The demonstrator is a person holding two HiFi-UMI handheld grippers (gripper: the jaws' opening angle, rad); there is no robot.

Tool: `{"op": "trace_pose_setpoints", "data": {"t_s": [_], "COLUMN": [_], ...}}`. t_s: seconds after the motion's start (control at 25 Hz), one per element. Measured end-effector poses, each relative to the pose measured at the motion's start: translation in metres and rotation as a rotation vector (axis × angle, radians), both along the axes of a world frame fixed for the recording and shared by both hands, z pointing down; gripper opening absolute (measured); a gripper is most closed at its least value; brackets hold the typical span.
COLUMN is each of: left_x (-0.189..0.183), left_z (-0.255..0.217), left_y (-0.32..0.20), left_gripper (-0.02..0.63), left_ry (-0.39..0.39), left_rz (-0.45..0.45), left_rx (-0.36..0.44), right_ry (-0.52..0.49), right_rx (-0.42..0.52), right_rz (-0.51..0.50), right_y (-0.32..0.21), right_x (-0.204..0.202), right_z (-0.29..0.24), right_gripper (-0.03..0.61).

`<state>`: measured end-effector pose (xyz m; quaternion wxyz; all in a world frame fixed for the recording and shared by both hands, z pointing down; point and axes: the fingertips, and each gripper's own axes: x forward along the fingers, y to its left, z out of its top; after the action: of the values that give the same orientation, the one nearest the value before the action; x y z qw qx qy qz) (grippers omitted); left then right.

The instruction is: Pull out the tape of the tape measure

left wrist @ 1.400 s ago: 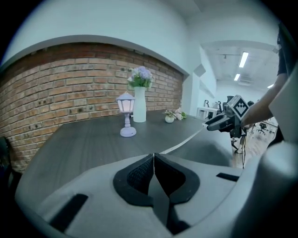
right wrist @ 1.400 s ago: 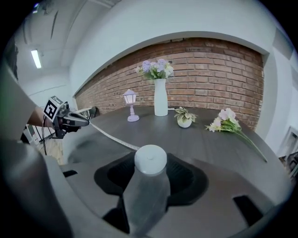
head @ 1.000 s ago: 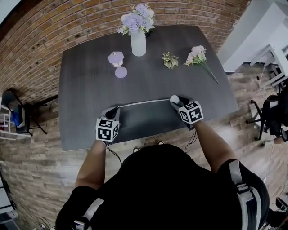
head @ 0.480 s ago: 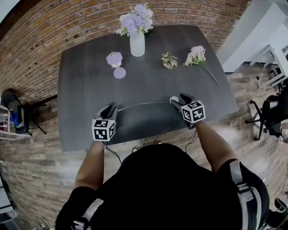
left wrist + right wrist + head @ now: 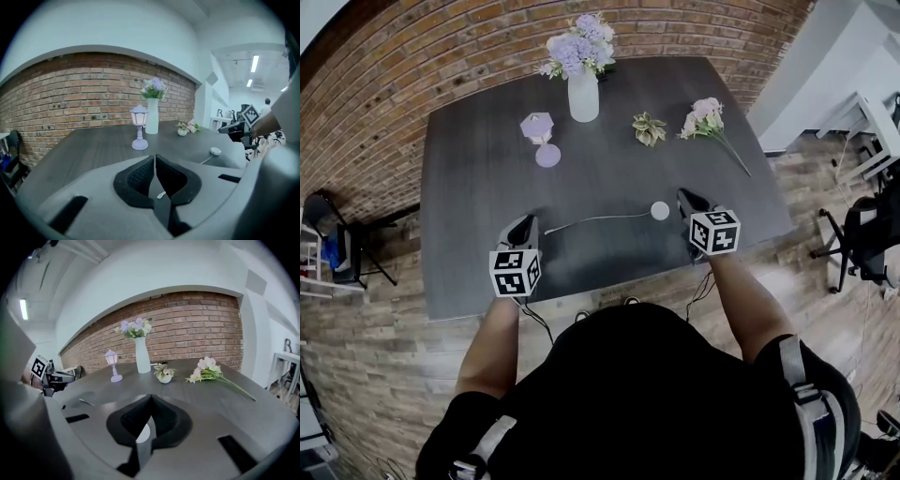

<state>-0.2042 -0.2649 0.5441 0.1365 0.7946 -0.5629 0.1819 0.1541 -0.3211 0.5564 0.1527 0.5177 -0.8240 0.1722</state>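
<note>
The tape measure's round white case (image 5: pixel 660 211) lies on the dark table (image 5: pixel 487 178), and its thin tape (image 5: pixel 595 219) runs left in a slight curve to a free end (image 5: pixel 547 231). My left gripper (image 5: pixel 527 227) hovers just left of that end; its jaws have just been closing, stand together and hold nothing. The tape's tip (image 5: pixel 161 194) shows below them. My right gripper (image 5: pixel 685 199) hangs just right of the case, shut and empty. The case (image 5: pixel 143 433) shows through the gap under its pads. From the left gripper view the case (image 5: pixel 215 151) sits far right.
A white vase of purple flowers (image 5: pixel 583 94) stands at the table's far edge. A small lilac lantern (image 5: pixel 539 131) sits to its left. A little potted plant (image 5: pixel 650 128) and a loose pink bouquet (image 5: pixel 705 117) lie to the right. A brick wall runs behind.
Both grippers have let go and drawn back from the tape measure. The left has released the tape's end and the right has come off the case. The tape now lies loose and slightly curved.
</note>
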Motion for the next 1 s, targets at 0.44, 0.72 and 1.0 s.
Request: {"op": "trace_pose_setpoints", "data": {"t_s": [0.44,0.72,1.0], "left_x": [0.008,0.018,0.017], "left_z": [-0.061,-0.060,-0.059], "left_y": [-0.013,-0.013,-0.016], "left_gripper": [0.009,0.009,0.009], "left_ry": [0.052,0.032,0.043], "left_rz": [-0.003,0.025,0.014], "left_rx": [0.159,0.173,0.192], "right_ry": [-0.066,-0.030,-0.048], "right_rx": [0.124,0.130,0.144], "right_rz": [0.060,0.099,0.109], "right_y": [0.008,0.020,0.026], "right_x": [0.021,0.040,0.036], "right_z": [-0.058,-0.062,-0.065], "right_gripper": [-0.005,-0.005,-0.005]}}
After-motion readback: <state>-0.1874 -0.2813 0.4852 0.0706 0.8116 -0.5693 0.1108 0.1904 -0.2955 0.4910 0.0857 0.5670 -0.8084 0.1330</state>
